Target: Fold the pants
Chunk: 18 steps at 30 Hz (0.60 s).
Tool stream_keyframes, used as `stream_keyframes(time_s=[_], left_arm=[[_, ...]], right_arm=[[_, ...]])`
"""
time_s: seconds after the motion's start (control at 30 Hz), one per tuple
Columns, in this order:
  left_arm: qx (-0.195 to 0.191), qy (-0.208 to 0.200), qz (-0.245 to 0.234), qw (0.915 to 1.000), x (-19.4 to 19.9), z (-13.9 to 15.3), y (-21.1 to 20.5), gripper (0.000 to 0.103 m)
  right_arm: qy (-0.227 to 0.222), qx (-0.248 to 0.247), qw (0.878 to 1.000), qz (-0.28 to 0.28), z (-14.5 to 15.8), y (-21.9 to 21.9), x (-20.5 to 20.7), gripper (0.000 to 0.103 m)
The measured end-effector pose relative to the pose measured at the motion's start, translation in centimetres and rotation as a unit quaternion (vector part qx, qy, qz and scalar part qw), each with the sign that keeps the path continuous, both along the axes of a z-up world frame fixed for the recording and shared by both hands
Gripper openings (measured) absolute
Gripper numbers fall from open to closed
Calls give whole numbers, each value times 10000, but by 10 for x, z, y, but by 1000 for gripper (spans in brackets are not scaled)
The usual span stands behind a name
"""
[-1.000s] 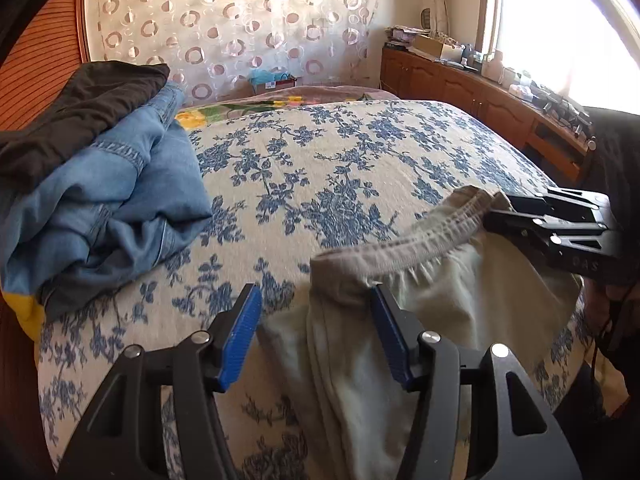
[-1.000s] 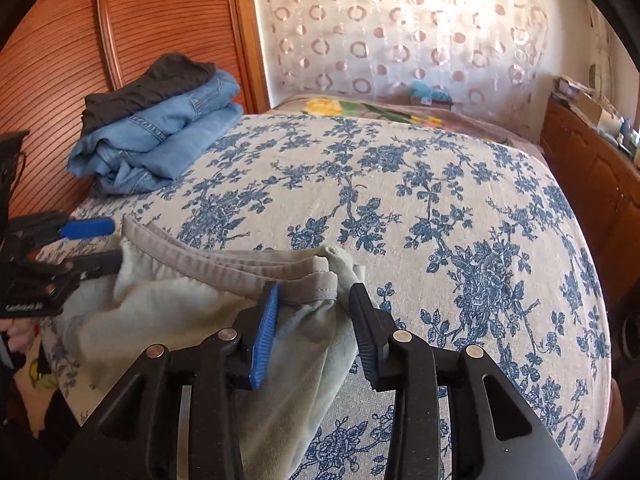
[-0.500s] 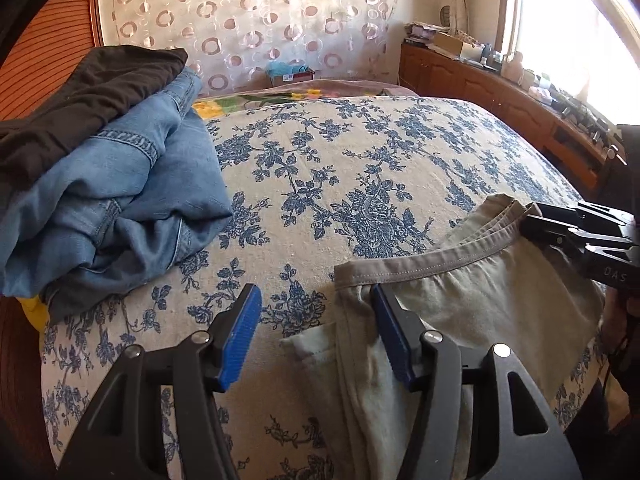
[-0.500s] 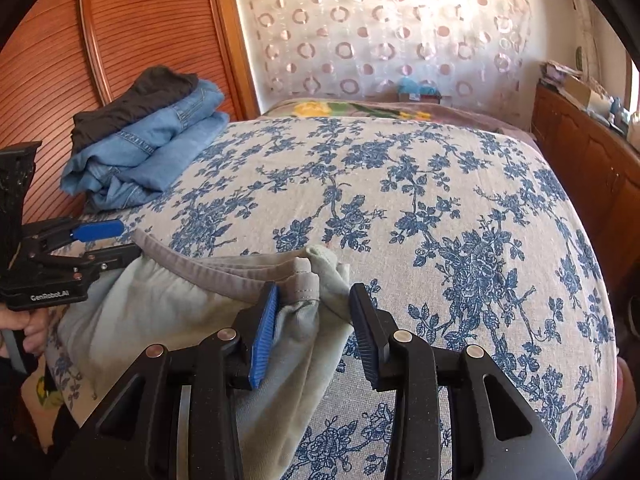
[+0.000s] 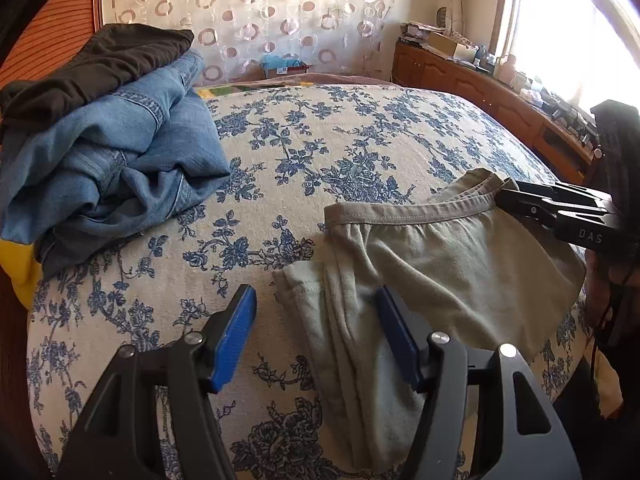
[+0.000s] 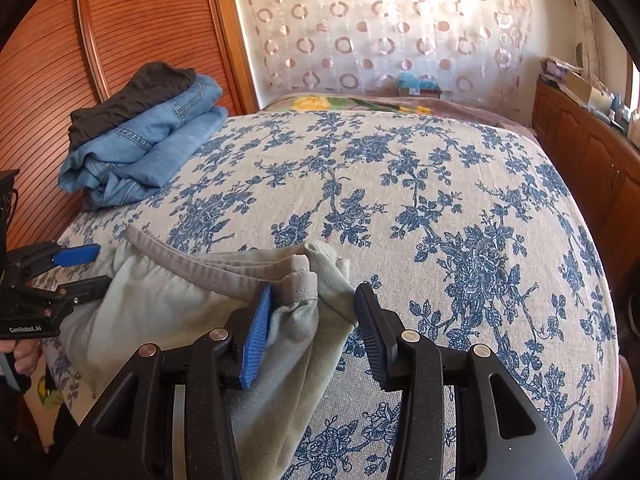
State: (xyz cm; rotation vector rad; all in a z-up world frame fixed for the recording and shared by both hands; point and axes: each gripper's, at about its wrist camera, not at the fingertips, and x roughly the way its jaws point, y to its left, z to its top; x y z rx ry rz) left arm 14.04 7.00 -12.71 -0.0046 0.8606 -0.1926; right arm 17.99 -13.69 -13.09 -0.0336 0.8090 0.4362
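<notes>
Pale grey-green pants [image 5: 432, 264] with a grey waistband lie at the near edge of the floral bedspread [image 5: 320, 152]. My left gripper [image 5: 316, 332] is open, its jaws astride the pants' left edge, a little back from the waistband corner. In the right wrist view my right gripper [image 6: 312, 320] is open around the bunched waistband end of the pants [image 6: 168, 304]. It also shows in the left wrist view [image 5: 560, 212], and the left gripper shows in the right wrist view [image 6: 80, 268].
A stack of folded blue jeans [image 5: 120, 160] with dark trousers [image 5: 100, 64] on top sits at the bed's left edge by the wooden headboard [image 6: 80, 60]. A wooden cabinet [image 5: 500, 100] with clutter runs along the right wall under the window.
The pants have settled flatter on the bed. My left gripper has drawn back from the waistband, which now lies further ahead of it. Both grippers stay open.
</notes>
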Motion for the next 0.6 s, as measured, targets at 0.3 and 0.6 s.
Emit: stream_keyframes(time_s=[0.3, 0.6], left_arm=[[-218, 48, -78, 9997, 6, -1, 2, 57], [-460, 30, -295, 9985, 9, 1, -3, 25]], right_arm=[[144, -36, 9999, 54, -3, 1, 3, 50], [186, -28, 9998, 94, -4, 2, 4, 54]])
